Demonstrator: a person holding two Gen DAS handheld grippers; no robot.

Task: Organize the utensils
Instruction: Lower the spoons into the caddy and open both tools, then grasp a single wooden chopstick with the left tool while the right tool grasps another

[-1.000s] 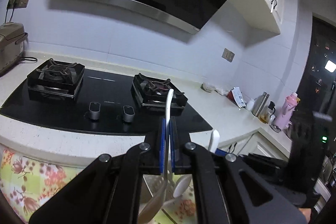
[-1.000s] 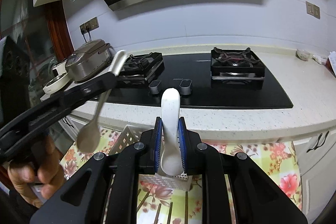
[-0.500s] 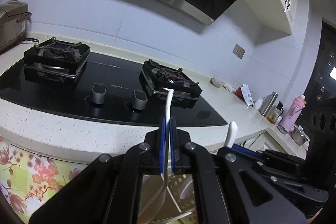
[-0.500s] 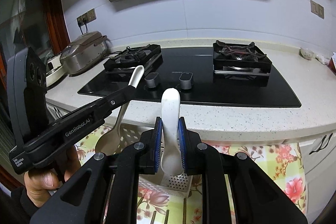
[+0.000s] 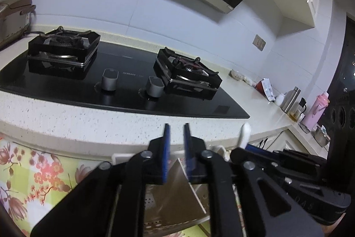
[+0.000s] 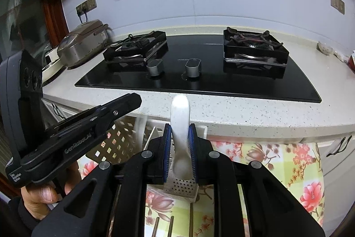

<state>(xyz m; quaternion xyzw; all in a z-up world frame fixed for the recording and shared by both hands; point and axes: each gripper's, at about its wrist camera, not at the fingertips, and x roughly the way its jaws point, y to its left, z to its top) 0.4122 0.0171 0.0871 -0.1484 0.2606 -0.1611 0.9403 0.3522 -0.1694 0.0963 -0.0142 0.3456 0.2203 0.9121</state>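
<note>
Jaws on your left gripper (image 5: 176, 128) have just been opening and are now standing apart with nothing between the blue pads (image 5: 166, 148). In the right wrist view that gripper is reaching in from the left side of the frame, your left hand (image 6: 44, 199) wrapping its grip at the lower left. Just beyond its tip, a metal spoon (image 6: 141, 126) is showing as a pale blur, upright in the white utensil holder (image 6: 117, 139). A thin pale stick (image 6: 149, 137) is leaning in the same holder beside it; which compartment each is sitting in I cannot tell.

Your right gripper (image 6: 179, 128) is clamping a white ceramic spoon (image 6: 180, 112) by its handle. The handle end is pointing up at centre frame, and the bowl is hanging down over the holder's perforated part (image 6: 179, 187), at the bottom centre.

The holder is sitting on a floral cloth (image 6: 288, 159), below the edge of the speckled countertop (image 6: 244, 112). Two brown sticks (image 6: 155, 226), probably chopsticks, are lying on the cloth at the bottom edge.
</note>
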